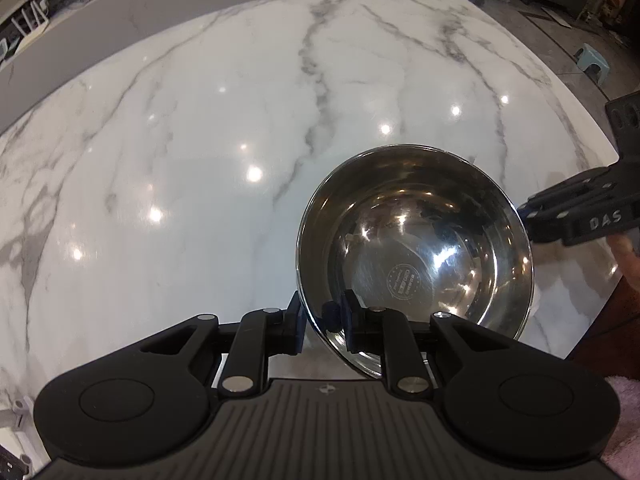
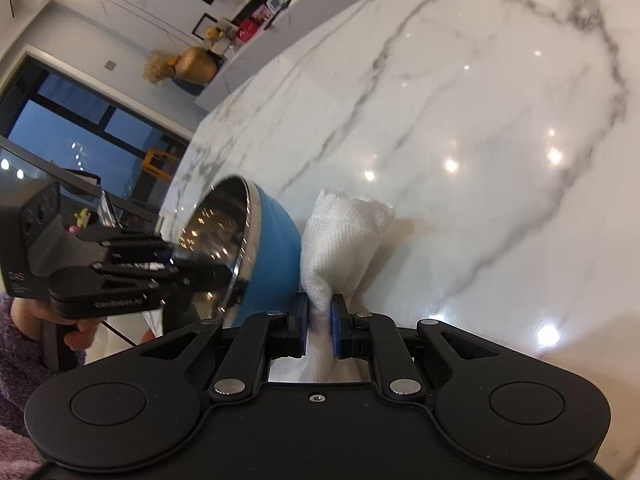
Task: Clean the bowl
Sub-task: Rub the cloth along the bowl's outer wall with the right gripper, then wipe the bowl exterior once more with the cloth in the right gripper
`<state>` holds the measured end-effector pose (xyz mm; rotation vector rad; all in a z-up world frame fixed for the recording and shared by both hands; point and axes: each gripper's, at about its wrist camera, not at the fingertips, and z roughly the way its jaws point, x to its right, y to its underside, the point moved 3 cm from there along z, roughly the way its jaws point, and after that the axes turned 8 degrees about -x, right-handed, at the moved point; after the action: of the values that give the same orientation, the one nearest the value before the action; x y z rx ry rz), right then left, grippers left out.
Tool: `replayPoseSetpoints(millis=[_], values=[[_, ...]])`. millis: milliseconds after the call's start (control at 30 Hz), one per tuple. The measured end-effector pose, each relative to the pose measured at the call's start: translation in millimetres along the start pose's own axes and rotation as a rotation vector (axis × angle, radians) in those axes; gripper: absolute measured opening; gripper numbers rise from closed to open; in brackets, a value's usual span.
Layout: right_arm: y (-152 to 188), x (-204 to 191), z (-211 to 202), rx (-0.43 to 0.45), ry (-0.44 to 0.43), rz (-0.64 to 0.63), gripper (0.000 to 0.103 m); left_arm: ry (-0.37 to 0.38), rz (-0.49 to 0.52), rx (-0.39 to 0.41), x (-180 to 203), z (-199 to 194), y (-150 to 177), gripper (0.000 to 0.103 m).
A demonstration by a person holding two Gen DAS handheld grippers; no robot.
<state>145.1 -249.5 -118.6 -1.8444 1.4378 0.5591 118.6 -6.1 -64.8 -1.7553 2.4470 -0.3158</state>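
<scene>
Black ribbed plastic fills the bottom of the left wrist view, where the left gripper has its blue-padded fingers pinched narrowly on the thin rim of the bowl, one pad outside the wall and one inside. That bowl sits lower right of centre in the frame: a round, deep vessel with a mirror-polished steel interior, a circular stamp on its flat bottom and bright points of lamp light in its curved wall. It is tilted, its mouth turned toward the camera, above a glossy white marble table veined in grey. At the right edge of the frame the other tool's black fingers reach close to the bowl's rim.

Seen from the right wrist, the right gripper has its jaws drawn close, squeezing a white cloth between the blue pads; the fabric is soft and waffle-textured, bunching into a loose folded tuft above the fingers. Just left of it the bowl shows a smooth matte blue outer shell with a bright chrome rim, tipped on its side. Whether cloth and shell touch cannot be told. A hand in a fuzzy purple sleeve grips the left tool's handle at the lower left.
</scene>
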Motion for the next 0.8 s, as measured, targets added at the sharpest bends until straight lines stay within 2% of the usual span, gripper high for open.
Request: replayPoseSetpoints(millis=[200, 267, 333, 467, 633, 800], values=[[7, 3, -4, 0.025, 0.001, 0.018, 0.012, -0.013, 0.017, 0.064, 2, -1, 7, 0.017], [10, 3, -7, 0.039, 0.017, 0.022, 0.015, -0.018, 0.006, 0.085, 2, -3, 8, 0.017], [13, 2, -12, 0.055, 0.039, 0.023, 0.024, -0.018, -0.018, 0.115, 2, -5, 9, 0.017], [18, -1, -19, 0.095, 0.043, 0.039, 0.025, -0.022, -0.073, 0.147, 1, -11, 12, 0.019], [30, -6, -21, 0.127, 0.016, 0.037, 0.025, -0.001, -0.126, 0.157, 6, -17, 17, 0.031], [31, -9, -15, 0.134, 0.048, 0.024, 0.025, 0.015, -0.166, 0.109, 8, -9, 22, 0.032]])
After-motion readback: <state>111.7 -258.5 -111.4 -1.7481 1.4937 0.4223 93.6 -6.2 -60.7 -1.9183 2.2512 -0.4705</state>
